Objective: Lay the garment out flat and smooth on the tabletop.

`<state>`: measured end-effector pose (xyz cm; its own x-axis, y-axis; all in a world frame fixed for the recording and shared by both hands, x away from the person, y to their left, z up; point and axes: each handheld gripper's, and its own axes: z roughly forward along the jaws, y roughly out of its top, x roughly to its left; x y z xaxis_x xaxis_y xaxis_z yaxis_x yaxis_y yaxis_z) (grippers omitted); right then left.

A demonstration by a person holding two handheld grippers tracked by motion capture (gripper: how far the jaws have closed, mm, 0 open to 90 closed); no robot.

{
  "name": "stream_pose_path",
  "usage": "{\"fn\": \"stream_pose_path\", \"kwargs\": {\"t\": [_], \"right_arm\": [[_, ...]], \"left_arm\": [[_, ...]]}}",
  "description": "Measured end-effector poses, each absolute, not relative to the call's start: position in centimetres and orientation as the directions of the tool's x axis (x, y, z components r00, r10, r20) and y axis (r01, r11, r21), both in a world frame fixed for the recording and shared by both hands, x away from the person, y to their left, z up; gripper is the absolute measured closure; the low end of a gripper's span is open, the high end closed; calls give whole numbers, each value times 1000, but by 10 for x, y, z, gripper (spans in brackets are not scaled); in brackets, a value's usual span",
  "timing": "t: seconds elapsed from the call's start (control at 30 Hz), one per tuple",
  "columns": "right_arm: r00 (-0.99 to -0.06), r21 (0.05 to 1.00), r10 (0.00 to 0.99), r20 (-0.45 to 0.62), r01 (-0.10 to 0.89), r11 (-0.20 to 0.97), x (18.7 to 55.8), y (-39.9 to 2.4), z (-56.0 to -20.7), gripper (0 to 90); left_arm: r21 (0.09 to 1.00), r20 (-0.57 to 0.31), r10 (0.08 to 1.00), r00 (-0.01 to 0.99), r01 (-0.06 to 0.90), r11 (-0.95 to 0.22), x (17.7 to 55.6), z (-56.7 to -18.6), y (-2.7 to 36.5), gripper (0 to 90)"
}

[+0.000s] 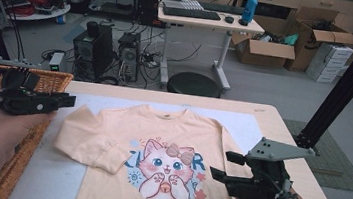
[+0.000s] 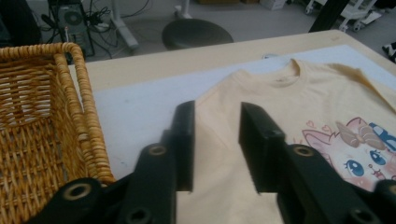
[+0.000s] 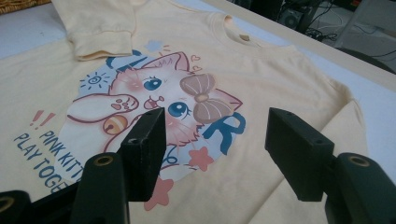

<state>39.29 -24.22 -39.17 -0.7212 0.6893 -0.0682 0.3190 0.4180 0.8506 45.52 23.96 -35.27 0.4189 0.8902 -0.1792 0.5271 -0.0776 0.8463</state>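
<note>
Peach shirt [image 1: 169,144] hem cut off below, left hand-held gripper [image 1: 66,100] slightly parted and empty, right hand-held gripper [image 1: 222,166] wide, empty

The shirt [image 1: 167,159] lies flat on the tabletop [image 1: 282,129], its left sleeve [image 1: 90,141] folded across it; the basket [image 1: 50,81] sits left.
</note>
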Motion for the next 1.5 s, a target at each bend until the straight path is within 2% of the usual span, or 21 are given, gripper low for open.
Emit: {"fn": "stream_pose_path", "kwargs": {"t": [0.1,0.37,0.47,0.6,0.67,0.77,0.83,0.93,1.1,1.5], "right_arm": [[-722,849,689,-68,320,420,392,-242,-391,384],[-727,851,683,-70,314,422,389,-241,-391,380],[-728,853,682,-66,313,417,386,-240,-391,377],[-731,852,680,-56,320,414,383,-240,-394,377],[-732,851,680,-54,322,414,382,-240,-395,377],[-737,850,674,-54,320,418,380,-238,-396,377],[-738,850,673,-54,319,418,379,-238,-396,377],[-737,852,673,-57,316,418,378,-239,-394,378],[-737,856,674,-58,311,413,376,-240,-393,378],[-749,850,661,-51,315,423,372,-237,-401,377]], "left_arm": [[849,-175,883,437,521,-90,452,-352,234,599],[840,-197,824,531,525,-137,439,-362,201,506],[832,-222,789,572,534,-153,430,-378,179,464],[794,-169,777,606,551,-256,420,-411,152,462],[770,-171,768,618,570,-287,418,-426,142,462],[730,-103,773,626,575,-368,417,-443,131,520],[752,-11,777,629,517,-408,412,-446,130,655],[746,-74,783,617,555,-367,413,-444,136,859],[760,-96,778,621,550,-346,401,-441,145,874],[802,-168,723,670,519,-295,307,-435,176,862]]}}
